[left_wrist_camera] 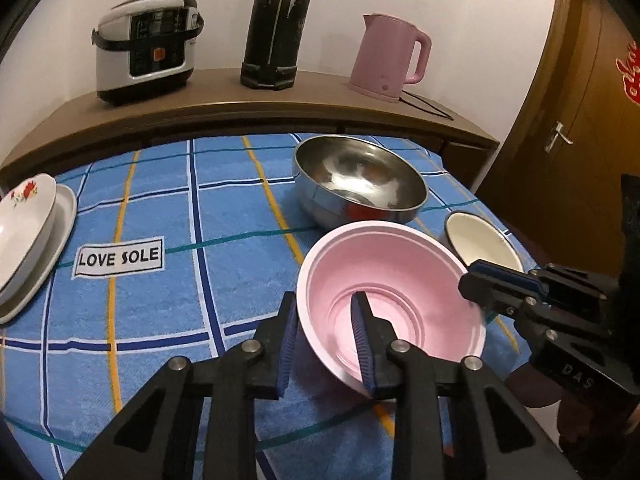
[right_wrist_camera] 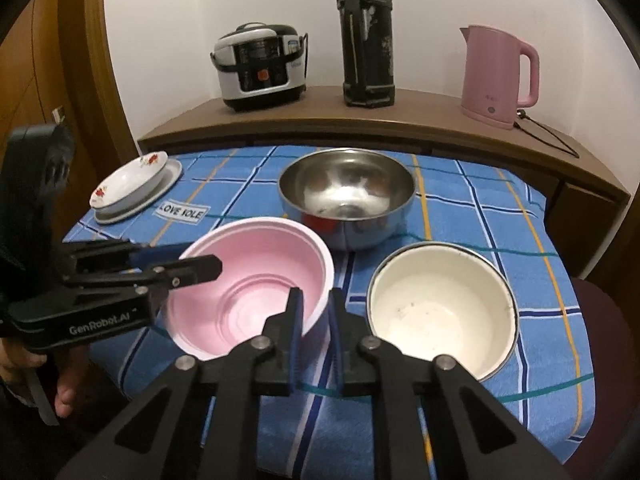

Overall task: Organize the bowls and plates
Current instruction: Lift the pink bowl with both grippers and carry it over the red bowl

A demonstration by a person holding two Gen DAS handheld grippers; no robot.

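light: dim, warm indoor | glare: inside steel bowl (right_wrist_camera: 346,192) | edges: fisheye bending, dark vignette corners | focus: slightly soft throughout

Home, dining or kitchen corner. Wooden sideboard (right_wrist_camera: 400,120) along white wall at top of frame carries rice cooker (right_wrist_camera: 260,68), tall black thermos flask (right_wrist_camera: 366,36), pink electric kettle (right_wrist_camera: 496,76) with cord. Bench in centre covered with blue checked towel-like cloth (right_wrist_camera: 460,208) labelled "LOVE SOLE", household bowls and flowered plates on it. Wooden door (left_wrist_camera: 560,136) with lever handle at right edge, red decoration on it.
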